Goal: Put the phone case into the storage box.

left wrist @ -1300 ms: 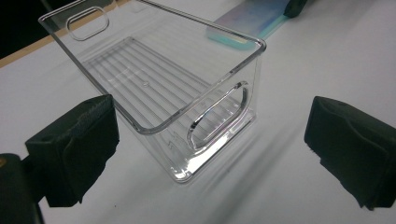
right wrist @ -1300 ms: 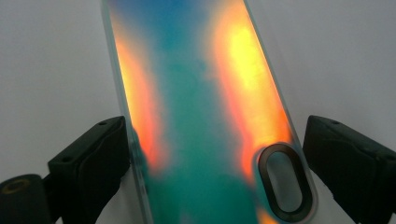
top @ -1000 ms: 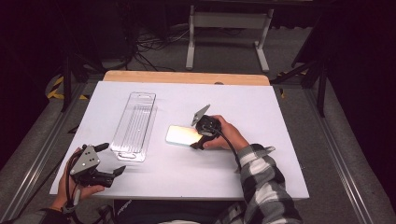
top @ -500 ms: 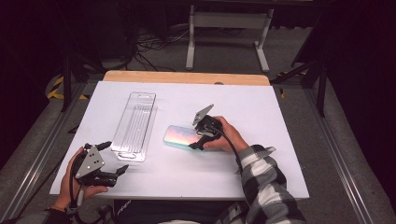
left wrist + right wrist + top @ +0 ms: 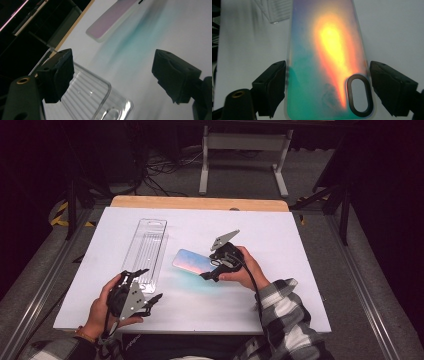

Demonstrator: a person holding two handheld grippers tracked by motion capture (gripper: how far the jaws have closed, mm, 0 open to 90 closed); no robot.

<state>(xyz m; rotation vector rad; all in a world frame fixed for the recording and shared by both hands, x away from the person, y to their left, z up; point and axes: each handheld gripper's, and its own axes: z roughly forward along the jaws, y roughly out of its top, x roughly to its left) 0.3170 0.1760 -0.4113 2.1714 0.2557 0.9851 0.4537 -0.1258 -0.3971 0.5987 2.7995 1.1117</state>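
A person seated at the near edge of a white surface (image 5: 300,270) works a tool in each hand. From above, the right tool (image 5: 212,270) sits near the middle of the surface, clamped on an iridescent phone case (image 5: 192,261) whose far end tilts away to the left, casting a teal glow on the white beneath. The right gripper view adds what the high view cannot: the case's long sides pressed between the two black jaws, its oval camera cutout (image 5: 359,97) close to the tool, an orange glare running up its back, and a corner of the clear plastic tray (image 5: 272,12) beyond.

The left tool (image 5: 141,285) hovers close to the near left corner, its jaws apart and just narrowing with nothing between them. Its own view shows the tray's rounded near end (image 5: 100,100) below the left jaw and the case, pale pink from this angle, floating off the surface farther on.

The ribbed tray (image 5: 147,251) lies lengthwise in the left half, its far end short of the wooden strip (image 5: 200,203) along the far edge. The right half of the surface lies open out to the right edge, as does the band between the tray and the left edge.
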